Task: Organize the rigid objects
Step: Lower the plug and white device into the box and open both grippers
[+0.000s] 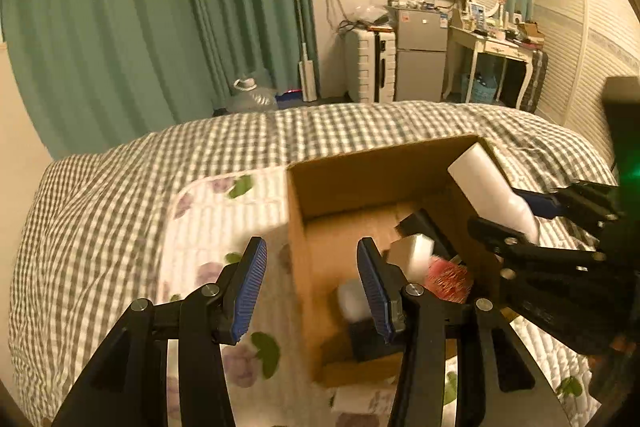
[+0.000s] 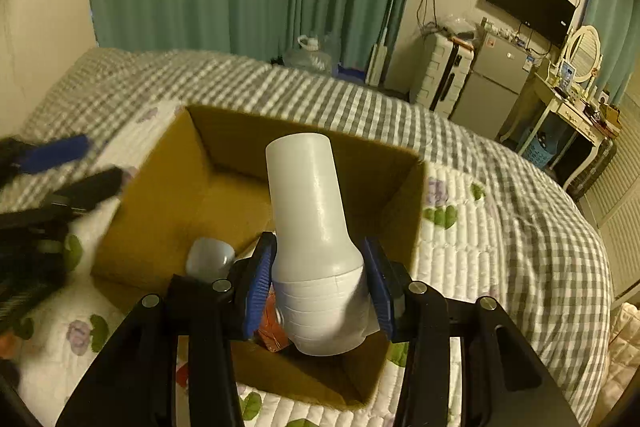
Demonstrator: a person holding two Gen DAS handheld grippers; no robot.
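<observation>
The right gripper [image 2: 318, 283] is clamping its blue pads on the ribbed base of a white plastic bottle [image 2: 308, 211], tilting it over the open cardboard box [image 2: 404, 195] on the floral quilt [image 2: 452, 195]. The bottle should be going lower, toward the bare floor at twelve o'clock, before being let go, I'd say, clear of the red item [image 2: 274, 333]. At nine o'clock the left gripper [image 1: 310, 291] is hanging part open, empty, straddling the box's wall.

left gripper [image 2: 60, 167] motion-blurred, red item [image 1: 448, 279] in box [image 1: 304, 267] indistinct
</observation>
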